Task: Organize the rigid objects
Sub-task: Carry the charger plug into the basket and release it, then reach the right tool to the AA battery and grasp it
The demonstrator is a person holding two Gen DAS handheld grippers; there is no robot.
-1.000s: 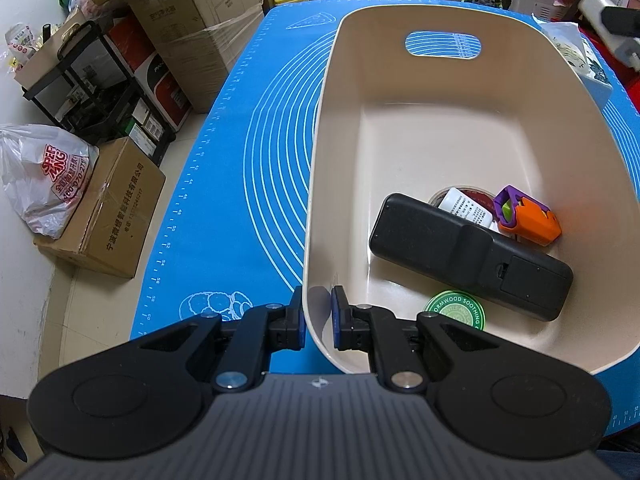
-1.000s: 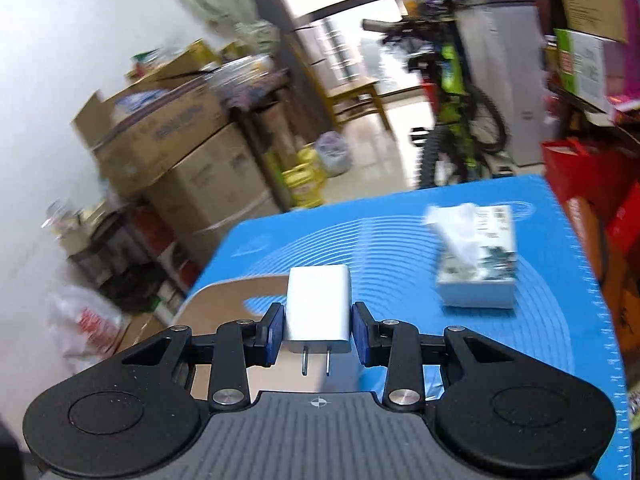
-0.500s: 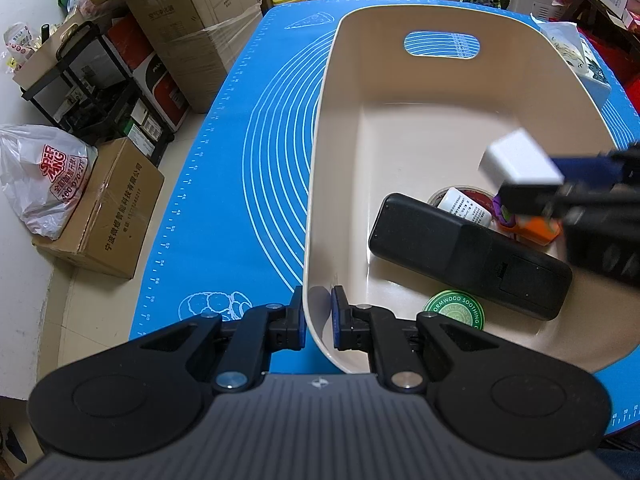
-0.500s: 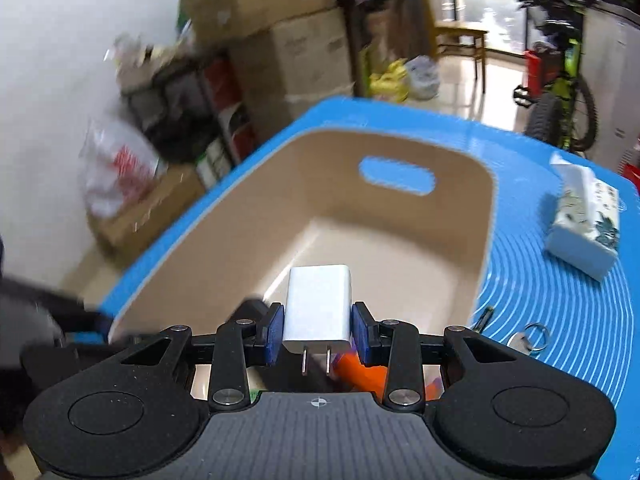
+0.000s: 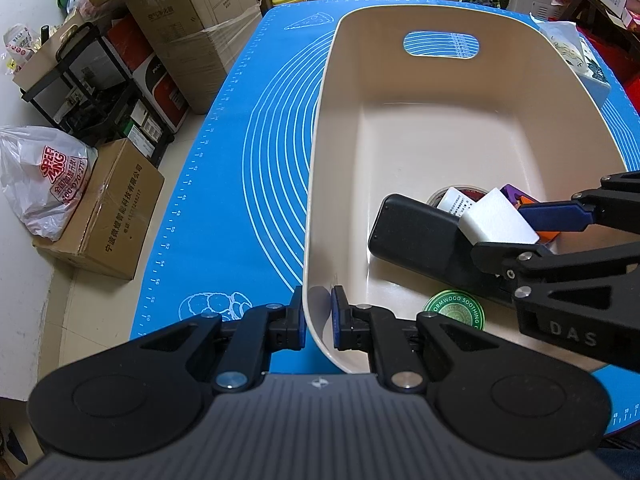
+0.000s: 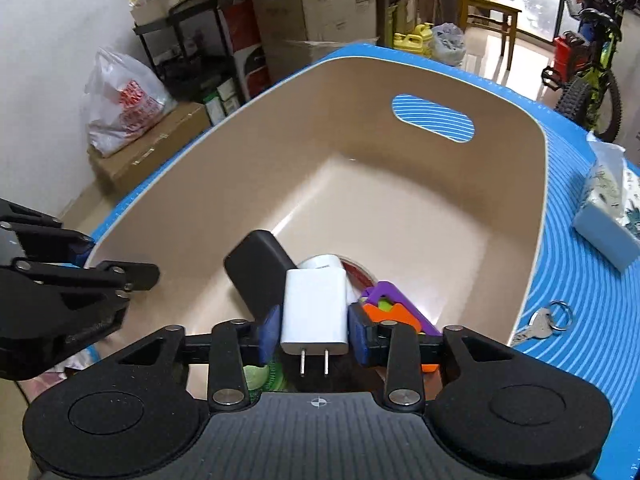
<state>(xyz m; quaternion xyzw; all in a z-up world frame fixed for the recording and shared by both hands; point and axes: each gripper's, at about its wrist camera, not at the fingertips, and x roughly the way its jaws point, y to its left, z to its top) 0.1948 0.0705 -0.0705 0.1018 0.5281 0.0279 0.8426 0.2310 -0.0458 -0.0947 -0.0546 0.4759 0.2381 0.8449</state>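
Landmark: we place everything against the beige bin (image 5: pixel 472 128), which sits on the blue mat (image 5: pixel 248 168) covering the desk.
Already in the bin: a black remote control (image 5: pixel 416 236), a round green tin (image 5: pixel 454 314), an orange-and-purple plastic piece (image 6: pixel 394 304) and a red-rimmed round thing with a white label (image 5: pixel 454 200), all at the bin's near end; the far end by the handle slot is bare.
In hand: we carry a white charger plug (image 6: pixel 314 306), prongs pointing back at the camera, low inside the bin just above the remote control.
Right tongs (image 6: pixel 313 330): clenched on the two flat sides of the charger plug.
Left tongs (image 5: pixel 317 314): one finger outside and one inside the bin's near rim; we cannot tell whether they pinch the wall or only straddle it.
Left to do: we judge the plug only needs releasing; a key on a ring (image 6: pixel 546 322) lies on the mat just outside the bin's right wall.
Also outside: a tissue pack (image 6: pixel 610 220) right of the bin; we cannot say whether it belongs to the task.
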